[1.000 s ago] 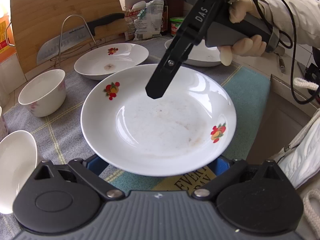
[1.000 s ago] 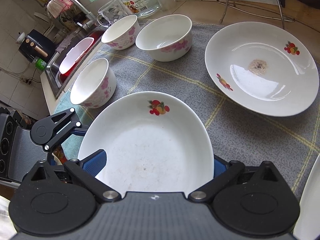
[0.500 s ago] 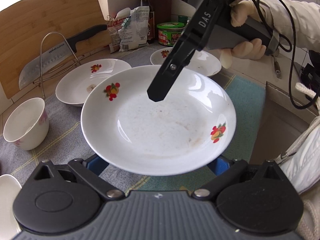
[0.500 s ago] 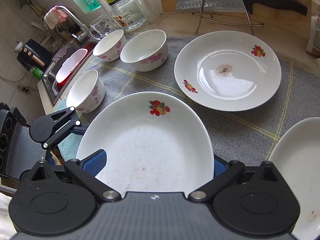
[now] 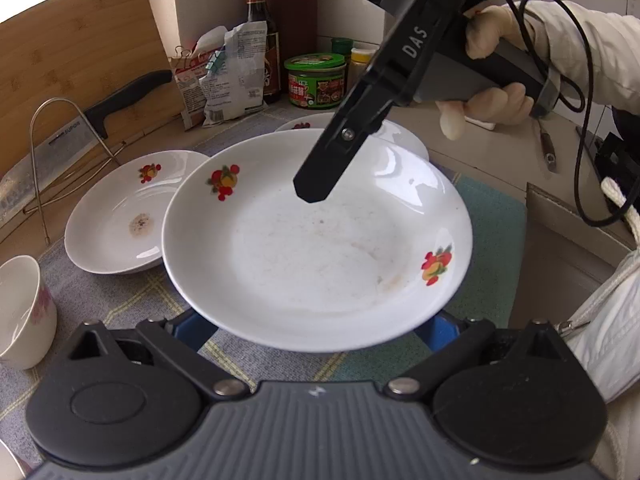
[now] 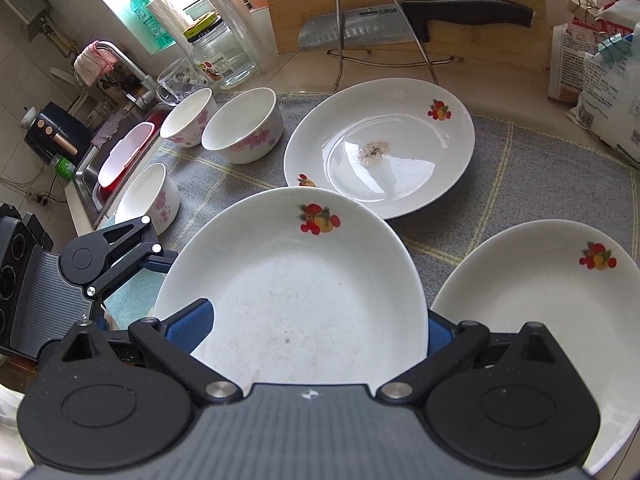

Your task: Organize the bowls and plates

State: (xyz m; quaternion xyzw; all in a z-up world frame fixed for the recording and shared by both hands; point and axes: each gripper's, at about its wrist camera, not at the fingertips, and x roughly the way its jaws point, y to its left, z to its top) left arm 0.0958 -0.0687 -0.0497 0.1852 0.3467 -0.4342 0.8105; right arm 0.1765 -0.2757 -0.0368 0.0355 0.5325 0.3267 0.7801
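A white plate with fruit prints (image 5: 312, 256) (image 6: 296, 300) hangs above the grey mat, held from two sides. Its near rim sits between the blue pads of my left gripper (image 5: 316, 328), which shows at the plate's left edge (image 6: 160, 258) in the right wrist view. My right gripper (image 6: 316, 328) grips the opposite rim, one finger lying over the plate (image 5: 312, 196). A plate with a brown stain (image 5: 116, 228) (image 6: 380, 148) lies just beyond. Another plate (image 5: 400, 140) (image 6: 540, 320) lies to the right. Three floral bowls (image 6: 240, 128) (image 6: 186, 118) (image 6: 148, 196) stand to the left.
A cleaver on a wire rack (image 6: 384, 28) leans on a wooden board (image 5: 80, 60) at the back. Food bags (image 5: 228, 76), a sauce bottle (image 5: 260, 40) and jars (image 5: 316, 80) crowd the back corner. A sink (image 6: 120, 156) lies left of the bowls.
The plate stayed fixed in both grippers while they carried it across the mat. The two lying plates are now closer, and the bowls have slid off to the left.
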